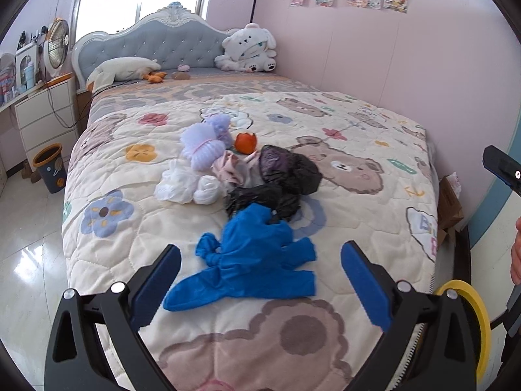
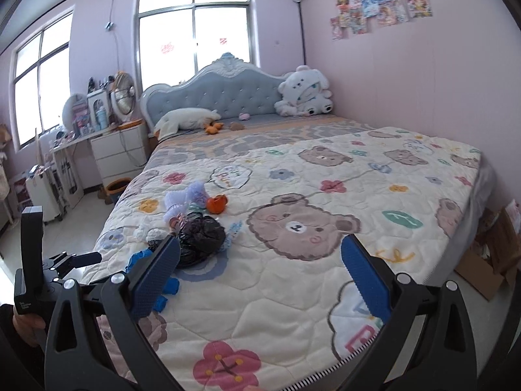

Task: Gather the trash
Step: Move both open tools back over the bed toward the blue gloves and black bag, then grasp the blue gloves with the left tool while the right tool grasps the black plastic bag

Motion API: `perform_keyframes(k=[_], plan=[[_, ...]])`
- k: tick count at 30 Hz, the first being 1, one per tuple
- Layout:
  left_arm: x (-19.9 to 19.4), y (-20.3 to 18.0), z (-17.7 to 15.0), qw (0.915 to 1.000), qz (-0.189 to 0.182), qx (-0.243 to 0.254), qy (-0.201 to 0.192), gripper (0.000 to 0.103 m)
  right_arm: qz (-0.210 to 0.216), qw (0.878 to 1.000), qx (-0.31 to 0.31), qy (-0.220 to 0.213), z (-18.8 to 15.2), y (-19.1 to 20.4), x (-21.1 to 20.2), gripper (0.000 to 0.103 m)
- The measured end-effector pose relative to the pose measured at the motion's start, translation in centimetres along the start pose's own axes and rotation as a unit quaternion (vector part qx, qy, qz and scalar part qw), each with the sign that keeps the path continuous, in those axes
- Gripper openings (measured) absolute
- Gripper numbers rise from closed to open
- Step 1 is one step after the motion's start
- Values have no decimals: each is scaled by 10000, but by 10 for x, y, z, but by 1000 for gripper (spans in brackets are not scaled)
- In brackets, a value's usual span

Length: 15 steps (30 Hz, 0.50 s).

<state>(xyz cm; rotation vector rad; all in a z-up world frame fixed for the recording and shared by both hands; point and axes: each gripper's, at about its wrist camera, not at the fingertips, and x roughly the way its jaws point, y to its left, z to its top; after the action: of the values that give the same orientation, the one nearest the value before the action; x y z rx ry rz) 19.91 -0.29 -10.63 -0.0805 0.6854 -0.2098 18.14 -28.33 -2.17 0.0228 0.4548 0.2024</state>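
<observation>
Left gripper [image 1: 260, 277]: jaws spread wide, nothing between the pads, held low over the foot of the bed and aimed at a crumpled blue bag [image 1: 250, 254] that lies flat on the quilt [image 1: 358, 228] just ahead of the fingertips; no contact visible. Right gripper [image 2: 260, 277]: jaws also wide apart and empty, over bare quilt to the right of the pile; its left finger [image 2: 156, 277] overlaps part of the blue bag in the right wrist view, but contact cannot be judged. Beyond the blue bag, touching it at the far edge, a crinkled black bag [image 1: 260, 198], and behind that a second dark, purplish-black bag [image 1: 286, 169]. Left of these, a white bag [image 1: 185, 185], bunched up, with a pink crumpled piece [image 1: 231, 169] between white and black. Further up the quilt, pale purple foam netting [image 1: 205, 140] and an orange peel [image 1: 246, 143] just beside it. All trash sits together near the middle of the bed, toward its left side. On the floor off the bed's left edge, well apart from the pile, a dark waste bin [image 1: 50, 169] with an orange rim, standing next to a white drawer unit [image 1: 45, 114]. A white plush toy [image 1: 249, 49] leans at the headboard [image 1: 156, 42].
</observation>
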Motion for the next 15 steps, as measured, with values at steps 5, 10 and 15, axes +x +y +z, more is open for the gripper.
perform_keyframes(k=[5, 10, 15], plan=[[14, 14, 0, 9998, 83, -132, 106, 95, 194, 9989, -360, 232, 3, 19, 45, 95], [23, 26, 4, 9994, 19, -333, 136, 95, 495, 9952, -578, 616, 4, 32, 97, 95], [35, 30, 8, 9988, -74, -459, 182, 95, 785, 9898, -747, 930, 7, 45, 149, 95]])
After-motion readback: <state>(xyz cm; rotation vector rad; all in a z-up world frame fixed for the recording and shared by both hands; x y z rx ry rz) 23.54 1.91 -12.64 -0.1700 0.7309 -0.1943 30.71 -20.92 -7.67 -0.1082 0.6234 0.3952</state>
